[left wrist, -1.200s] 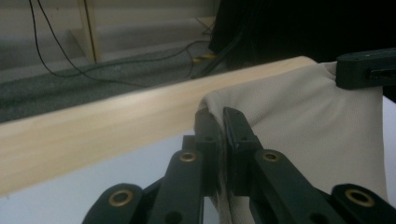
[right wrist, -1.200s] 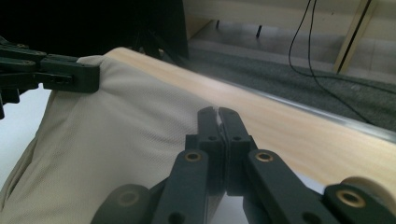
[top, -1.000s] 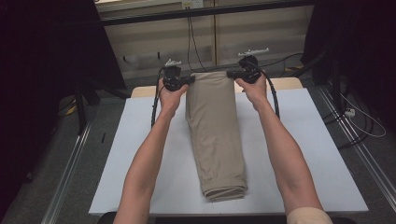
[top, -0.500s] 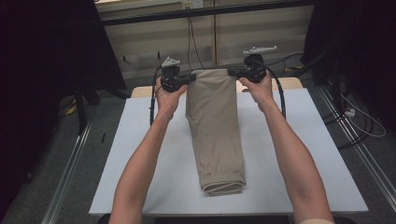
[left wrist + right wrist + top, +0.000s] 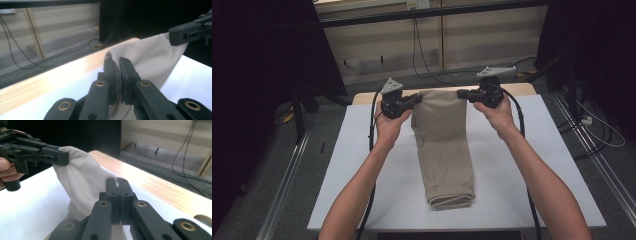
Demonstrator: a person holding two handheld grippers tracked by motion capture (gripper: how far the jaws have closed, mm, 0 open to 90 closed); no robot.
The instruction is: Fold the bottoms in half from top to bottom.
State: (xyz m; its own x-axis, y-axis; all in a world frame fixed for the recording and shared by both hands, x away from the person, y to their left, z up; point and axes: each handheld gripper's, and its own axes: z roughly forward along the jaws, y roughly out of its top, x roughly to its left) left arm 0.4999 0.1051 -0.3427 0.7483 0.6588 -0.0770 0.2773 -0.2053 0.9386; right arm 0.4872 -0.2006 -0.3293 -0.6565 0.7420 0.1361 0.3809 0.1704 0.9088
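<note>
Pinching far corners of folded trousers (image 5: 443, 142), left tongs (image 5: 416, 98) and right tongs (image 5: 462, 93) lift edge off surface (image 5: 532, 165), likely for next fold.

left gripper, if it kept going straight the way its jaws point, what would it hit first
Probably the right gripper. The left gripper, shut on one far corner of the folded beige fabric trousers, points across their raised edge toward it; depth is unclear, so it might pass just beside it.

Trousers (image 5: 443, 145): beige cloth, matt, with a fine knit-like weave.
Counter (image 5: 362, 165): smooth matt white top; pale glossy wood along the far edge.
Left tongs (image 5: 120, 72): matt black plastic, brass-coloured rivets.
Right tongs (image 5: 117, 192): the same finish.
</note>
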